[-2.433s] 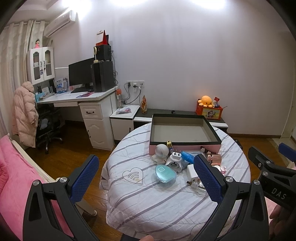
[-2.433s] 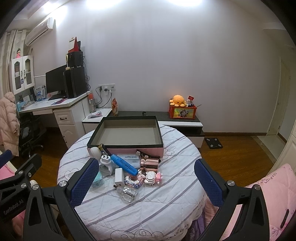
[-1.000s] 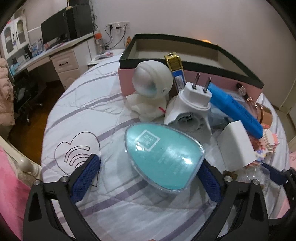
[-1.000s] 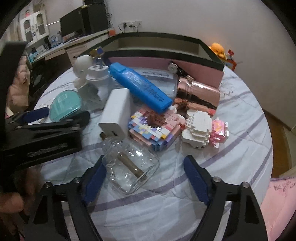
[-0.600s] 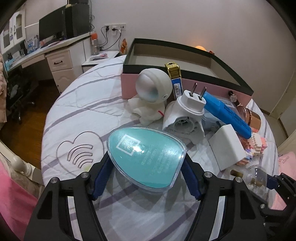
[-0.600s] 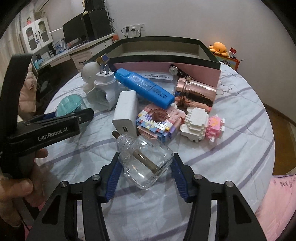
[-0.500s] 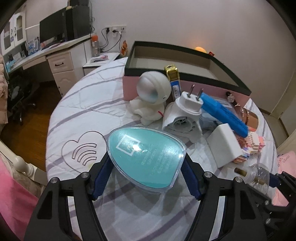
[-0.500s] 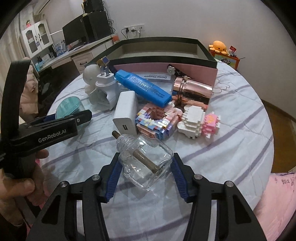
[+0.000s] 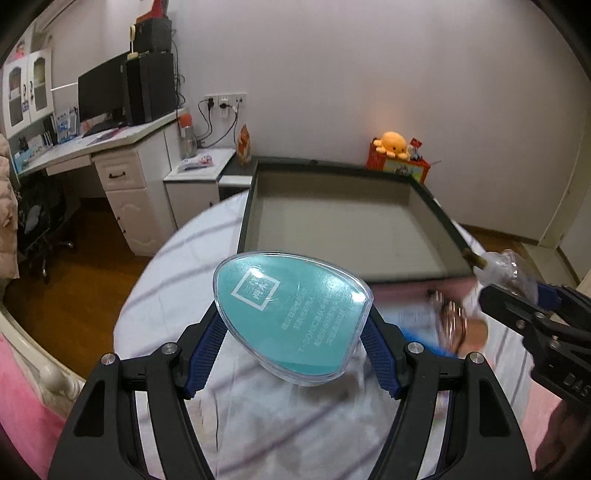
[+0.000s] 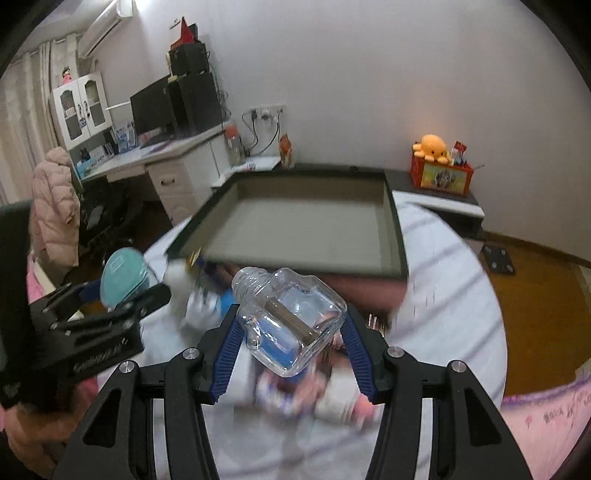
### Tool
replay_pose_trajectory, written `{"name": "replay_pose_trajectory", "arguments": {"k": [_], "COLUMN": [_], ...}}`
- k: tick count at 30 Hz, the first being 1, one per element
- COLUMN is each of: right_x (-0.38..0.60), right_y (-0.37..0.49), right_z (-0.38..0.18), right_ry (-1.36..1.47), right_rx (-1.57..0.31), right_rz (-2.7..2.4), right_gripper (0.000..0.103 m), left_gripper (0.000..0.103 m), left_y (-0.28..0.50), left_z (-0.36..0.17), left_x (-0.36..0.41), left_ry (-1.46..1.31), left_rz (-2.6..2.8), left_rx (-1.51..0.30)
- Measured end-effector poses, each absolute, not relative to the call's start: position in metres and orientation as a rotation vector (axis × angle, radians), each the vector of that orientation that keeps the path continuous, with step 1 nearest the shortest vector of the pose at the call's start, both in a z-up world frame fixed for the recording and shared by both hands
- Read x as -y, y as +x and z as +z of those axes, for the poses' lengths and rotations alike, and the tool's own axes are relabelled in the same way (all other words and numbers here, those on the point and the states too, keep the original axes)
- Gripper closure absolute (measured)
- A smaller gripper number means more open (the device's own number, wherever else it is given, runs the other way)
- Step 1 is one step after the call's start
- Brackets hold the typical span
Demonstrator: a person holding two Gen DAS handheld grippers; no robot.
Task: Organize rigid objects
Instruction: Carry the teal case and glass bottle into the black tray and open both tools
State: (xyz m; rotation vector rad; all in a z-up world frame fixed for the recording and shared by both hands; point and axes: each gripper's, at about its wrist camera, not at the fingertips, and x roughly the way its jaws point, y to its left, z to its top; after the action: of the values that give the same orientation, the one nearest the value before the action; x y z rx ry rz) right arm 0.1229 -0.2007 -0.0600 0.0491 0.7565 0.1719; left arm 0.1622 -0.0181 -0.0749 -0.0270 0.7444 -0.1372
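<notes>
Teal case (image 9: pixel 291 317) clamped left, glass bottle (image 10: pixel 291 325) right

You are working in a home bedroom that doubles as a study. Evidence: a white desk (image 9: pixel 110 147) along the left wall carries a monitor (image 9: pixel 101 92) and a black tower (image 9: pixel 151 86). A glass-door cabinet (image 10: pixel 79 107) stands beside it, an air conditioner (image 10: pixel 107 26) is mounted high on the wall, and a pink coat (image 10: pixel 55 206) hangs over a chair. An orange plush (image 9: pixel 393 142) sits on a low unit. Pink bedding (image 9: pixel 22 398) edges the round, cloth-covered table (image 9: pixel 177 266). The floor (image 10: pixel 535 295) is wood.
</notes>
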Motion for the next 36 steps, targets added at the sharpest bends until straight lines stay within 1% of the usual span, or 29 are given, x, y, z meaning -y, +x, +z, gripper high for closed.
{"name": "replay_pose_trajectory", "arguments": {"k": [5, 11, 19, 22, 24, 25, 26, 28, 29, 30, 33, 35, 36], "right_x": [0.203, 0.208, 0.209, 0.210, 0.209, 0.208, 0.207, 0.205, 0.204, 0.202, 0.195, 0.196, 0.197], "right_y": [0.179, 0.233, 0.262, 0.265, 0.267, 0.267, 0.268, 0.265, 0.263, 0.262, 0.254, 0.246, 0.242], "right_z": [-0.059, -0.087, -0.117, -0.124, -0.128, -0.130, -0.131, -0.130, -0.129, -0.128, -0.122, -0.114, -0.109], "right_ry": [0.051, 0.055, 0.030, 0.021, 0.007, 0.002, -0.001, 0.001, 0.007, 0.005, -0.036, -0.025, -0.020], "right_rx": [-0.773, -0.858, -0.948, -0.976, -0.995, -1.003, -1.010, -1.007, -1.004, -1.003, -0.978, -0.950, -0.929], "right_rz": [0.169, 0.167, 0.146, 0.140, 0.140, 0.138, 0.137, 0.143, 0.158, 0.168, 0.154, 0.137, 0.127], "right_gripper": [0.048, 0.048, 0.048, 0.048, 0.048, 0.047, 0.047, 0.031, 0.027, 0.022, 0.019, 0.009, 0.000], "left_gripper": [0.031, 0.031, 0.031, 0.030, 0.020, 0.010, 0.006, 0.004, 0.003, 0.003, 0.003, 0.001, 0.001], "left_y": [0.204, 0.258, 0.295, 0.299, 0.298, 0.295, 0.293, 0.289, 0.287, 0.284, 0.273, 0.264, 0.254], "left_z": [-0.066, -0.080, -0.109, -0.110, -0.107, -0.106, -0.104, -0.100, -0.098, -0.096, -0.087, -0.078, -0.071], "left_x": [0.026, 0.041, 0.054, 0.055, 0.057, 0.056, 0.056, 0.054, 0.052, 0.048, 0.036, 0.028, 0.023], "left_ry": [-0.030, -0.003, 0.014, 0.029, 0.052, 0.064, 0.075, 0.091, 0.089, 0.077, 0.045, 0.029, 0.020], "left_rz": [-0.140, -0.142, -0.156, -0.139, -0.126, -0.120, -0.114, -0.110, -0.111, -0.109, -0.095, -0.089, -0.080], "left_rx": [-0.744, -0.796, -0.884, -0.887, -0.875, -0.867, -0.855, -0.833, -0.828, -0.823, -0.803, -0.776, -0.751]}}
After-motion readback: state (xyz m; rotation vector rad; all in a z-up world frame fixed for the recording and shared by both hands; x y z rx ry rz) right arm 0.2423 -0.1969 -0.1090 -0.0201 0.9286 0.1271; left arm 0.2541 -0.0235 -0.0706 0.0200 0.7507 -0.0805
